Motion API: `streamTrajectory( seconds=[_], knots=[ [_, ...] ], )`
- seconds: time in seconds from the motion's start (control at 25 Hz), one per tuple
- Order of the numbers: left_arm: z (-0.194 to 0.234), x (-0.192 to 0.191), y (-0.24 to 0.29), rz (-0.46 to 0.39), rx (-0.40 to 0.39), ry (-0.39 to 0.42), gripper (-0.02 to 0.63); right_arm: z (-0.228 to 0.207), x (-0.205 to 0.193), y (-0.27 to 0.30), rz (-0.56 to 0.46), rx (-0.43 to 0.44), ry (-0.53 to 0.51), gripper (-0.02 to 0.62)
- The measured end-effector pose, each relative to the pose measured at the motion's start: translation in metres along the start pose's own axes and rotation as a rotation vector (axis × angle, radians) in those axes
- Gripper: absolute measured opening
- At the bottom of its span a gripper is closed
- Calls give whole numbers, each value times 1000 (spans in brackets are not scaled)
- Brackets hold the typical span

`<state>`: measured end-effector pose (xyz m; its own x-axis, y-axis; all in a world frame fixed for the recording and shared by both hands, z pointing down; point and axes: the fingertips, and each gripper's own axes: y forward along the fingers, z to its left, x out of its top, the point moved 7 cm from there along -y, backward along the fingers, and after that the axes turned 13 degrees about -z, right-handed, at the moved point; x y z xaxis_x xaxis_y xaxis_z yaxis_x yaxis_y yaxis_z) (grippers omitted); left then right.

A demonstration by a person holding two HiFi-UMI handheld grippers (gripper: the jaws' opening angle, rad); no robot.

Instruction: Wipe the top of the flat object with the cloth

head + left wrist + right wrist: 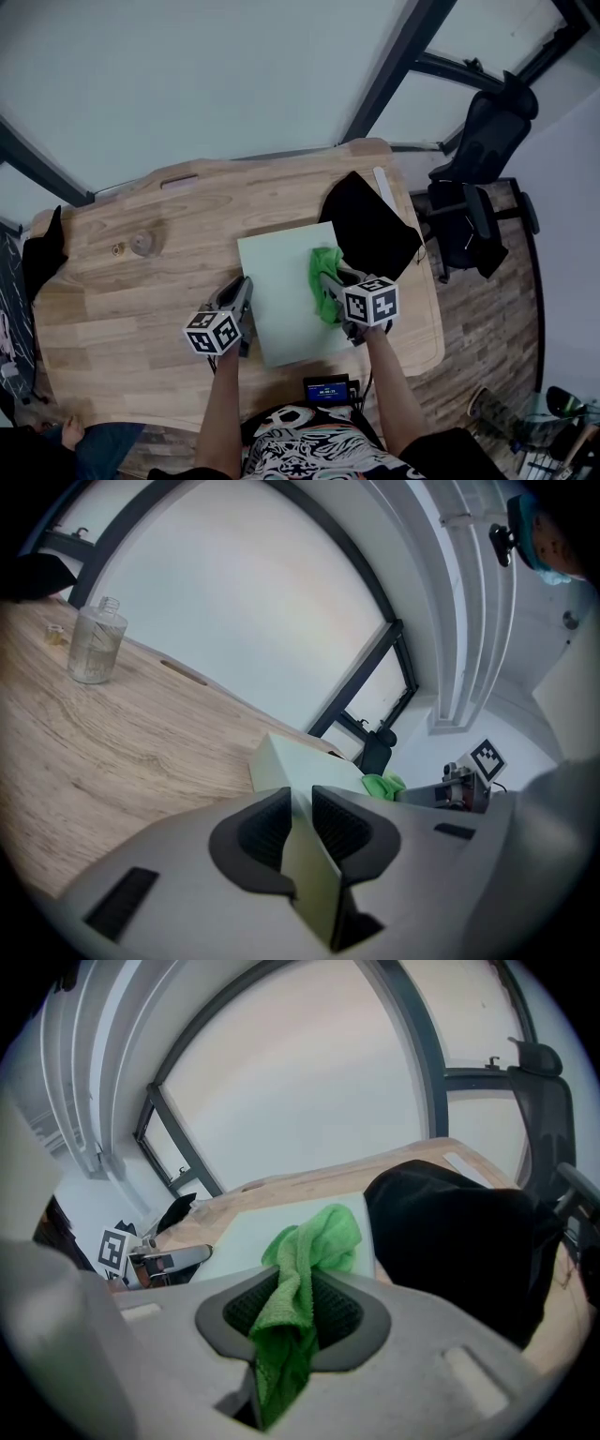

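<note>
Head view, nearest item first: a small lit screen point(326, 389) is set at the table point(122, 309) edge on the near side of the flat board point(277, 291); its text is too small to be read. The left gripper point(241, 289) is closed on the board's left edge, the thin pale-green panel being pinched between its pads in the left gripper view. The right gripper point(330, 281) is clamped on the green cloth point(325, 272), which lies bunched on the board's right part. The board's long axis is judged to run away from the person; the bare surface lies left of the cloth, toward the left gripper. Black fabric point(370, 225) overlaps the board's far right corner. A glass bottle point(142, 244) stands well left of the board. No brand or label is legible, only the cubes' square markers.
</note>
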<state>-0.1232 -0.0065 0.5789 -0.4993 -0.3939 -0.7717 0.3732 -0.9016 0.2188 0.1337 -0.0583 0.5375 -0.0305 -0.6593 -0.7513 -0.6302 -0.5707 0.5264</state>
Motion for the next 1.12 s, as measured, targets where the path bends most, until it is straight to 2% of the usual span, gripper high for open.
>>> streamTrajectory(
  seconds=[1.12],
  knots=[
    [-1, 0, -1, 5, 13, 9, 70, -10, 18, 17, -68, -102, -57, 89]
  ],
)
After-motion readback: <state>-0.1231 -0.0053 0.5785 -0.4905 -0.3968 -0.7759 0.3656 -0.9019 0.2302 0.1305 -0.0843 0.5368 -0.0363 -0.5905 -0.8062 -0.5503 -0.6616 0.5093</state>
